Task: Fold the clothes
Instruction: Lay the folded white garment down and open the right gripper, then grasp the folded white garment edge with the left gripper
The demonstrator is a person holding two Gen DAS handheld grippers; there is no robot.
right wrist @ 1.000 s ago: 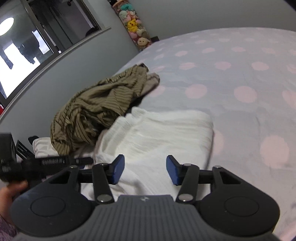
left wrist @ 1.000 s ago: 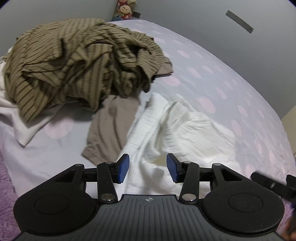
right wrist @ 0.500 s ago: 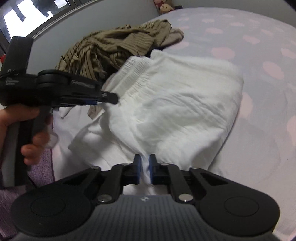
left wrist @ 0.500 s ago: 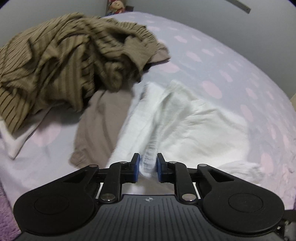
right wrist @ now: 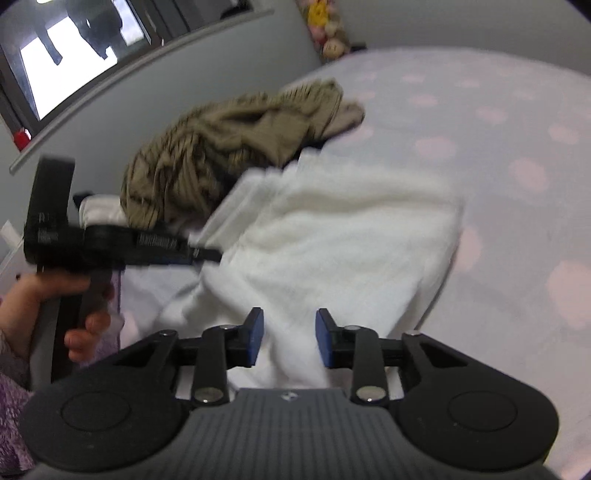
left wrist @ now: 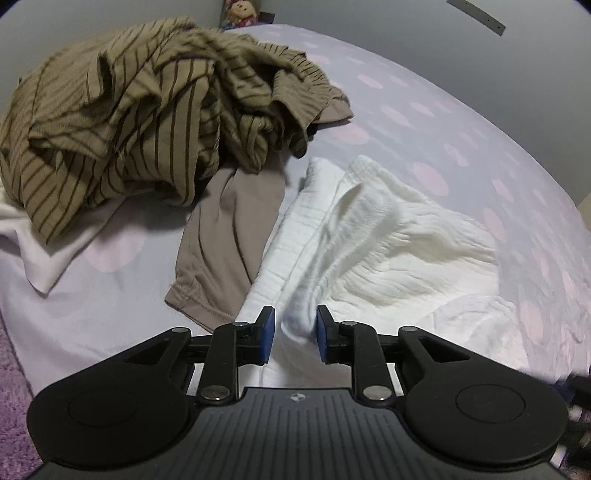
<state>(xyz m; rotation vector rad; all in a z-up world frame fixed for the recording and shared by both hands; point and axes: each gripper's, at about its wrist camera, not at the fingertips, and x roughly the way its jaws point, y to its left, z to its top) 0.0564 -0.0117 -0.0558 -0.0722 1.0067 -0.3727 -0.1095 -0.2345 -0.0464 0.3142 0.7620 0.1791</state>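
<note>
Bedroom in a home. Bed [left wrist: 461,122] fills the ground ahead of both tongs, covered in a pale lilac sheet with pink polka dots. Loose laundry heaped on it: striped olive garment [left wrist: 147,122] ahead and left of the left tongs, taupe piece [left wrist: 229,236] beneath it, crinkled white garment [right wrist: 351,236] directly ahead of the right tongs. Soft toys [right wrist: 328,33] stacked in the far corner against plain grey walls [left wrist: 369,22]. Window [right wrist: 77,44] far left of the right tongs, bright outside. Fuzzy purple rug or blanket [left wrist: 11,369] at the near left edge
</note>
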